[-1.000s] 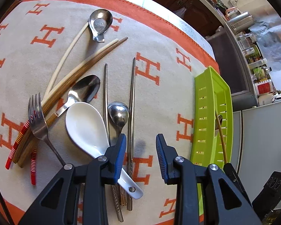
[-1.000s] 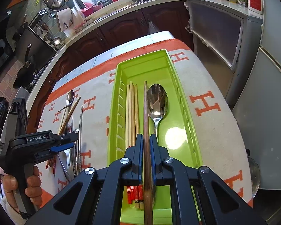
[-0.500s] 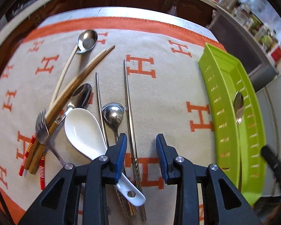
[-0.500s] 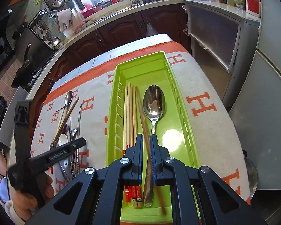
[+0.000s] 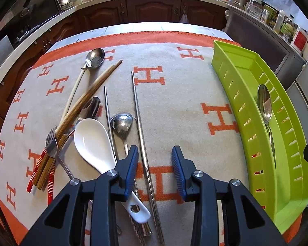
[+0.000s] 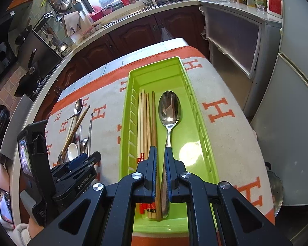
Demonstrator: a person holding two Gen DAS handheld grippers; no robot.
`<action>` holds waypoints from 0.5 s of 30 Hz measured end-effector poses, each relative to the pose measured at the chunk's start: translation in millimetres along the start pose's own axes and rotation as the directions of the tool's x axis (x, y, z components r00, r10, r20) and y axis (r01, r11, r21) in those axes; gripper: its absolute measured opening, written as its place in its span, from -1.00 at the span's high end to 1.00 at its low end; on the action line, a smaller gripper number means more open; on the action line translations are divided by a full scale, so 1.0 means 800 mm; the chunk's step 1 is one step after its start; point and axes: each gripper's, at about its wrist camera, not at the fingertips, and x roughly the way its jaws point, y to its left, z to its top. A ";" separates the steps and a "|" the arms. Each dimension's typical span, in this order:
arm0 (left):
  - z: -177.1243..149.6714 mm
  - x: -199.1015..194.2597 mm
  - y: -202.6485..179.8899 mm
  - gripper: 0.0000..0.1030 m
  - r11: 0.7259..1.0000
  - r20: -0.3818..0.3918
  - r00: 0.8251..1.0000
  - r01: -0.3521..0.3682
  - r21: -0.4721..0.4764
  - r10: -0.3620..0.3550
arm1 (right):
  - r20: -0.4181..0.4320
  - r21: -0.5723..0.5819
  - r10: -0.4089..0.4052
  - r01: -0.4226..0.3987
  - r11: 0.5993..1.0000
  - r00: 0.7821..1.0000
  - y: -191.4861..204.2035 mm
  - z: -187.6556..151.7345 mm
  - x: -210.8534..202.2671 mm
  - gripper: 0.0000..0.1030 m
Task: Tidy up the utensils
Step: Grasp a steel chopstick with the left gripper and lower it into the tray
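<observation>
- Over the worktop's blanket (image 5: pixel 174 94), my left gripper (image 5: pixel 155 171) hangs with its jaws apart and nothing clamped; the blue pads stand clear of everything below.
- Low in the left wrist frame, a steel chopstick (image 5: pixel 140 131) runs between those jaws, its long axis almost straight up the frame, twisted end nearest me. A second steel chopstick (image 5: pixel 108 114) lies just left of it, with a small steel spoon (image 5: pixel 122 121) between the two.
- Left of that sit a white soup spoon (image 5: pixel 92 141), a fork (image 5: pixel 52 143), wooden chopsticks (image 5: pixel 88 98) with red-striped ends, and a long-handled spoon (image 5: pixel 94 56) in the upper left.
- At the right edge of that frame lies the green tray (image 5: pixel 232 82), well apart from the loose pile.
- In the right wrist frame, my right gripper (image 6: pixel 160 174) is nearly closed, holding nothing; a brown chopstick (image 6: pixel 153 114) and the handle of a spoon (image 6: pixel 169 108) show through the narrow gap, both lying flat in the tray (image 6: pixel 131 94) beside the pale chopsticks (image 6: pixel 142 119).
- My judgement: the left gripper is much the nearer to the remaining utensils, and the steel chopstick is already lined up between its jaws, so a straight descent and squeeze across its width looks the natural next pick.
- Risk, as I judge it: thin round steel on soft cloth may roll or slip from the pads.
</observation>
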 end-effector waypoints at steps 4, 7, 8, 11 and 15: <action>-0.007 -0.004 -0.005 0.84 1.000 0.019 1.000 0.002 0.010 -0.003 | -0.008 -0.016 0.004 -0.004 1.000 1.000 0.005 -0.007 -0.002 0.85; -0.010 -0.007 -0.008 0.88 1.000 0.035 0.999 0.001 0.018 -0.002 | -0.009 -0.016 0.011 -0.011 1.000 1.000 0.008 -0.011 -0.005 0.85; -0.010 -0.007 -0.008 0.91 1.000 0.037 0.999 0.008 0.019 -0.008 | -0.007 -0.017 0.013 -0.013 1.000 1.000 0.009 -0.013 -0.007 0.85; -0.010 -0.008 -0.003 0.93 0.999 0.034 0.999 0.037 0.000 -0.037 | 0.005 -0.015 0.021 -0.020 1.000 1.000 0.009 -0.015 -0.015 0.85; -0.010 -0.013 0.002 0.93 0.998 0.006 0.998 0.065 -0.009 -0.065 | 0.020 0.000 0.026 -0.026 1.000 0.999 0.005 -0.017 -0.026 0.85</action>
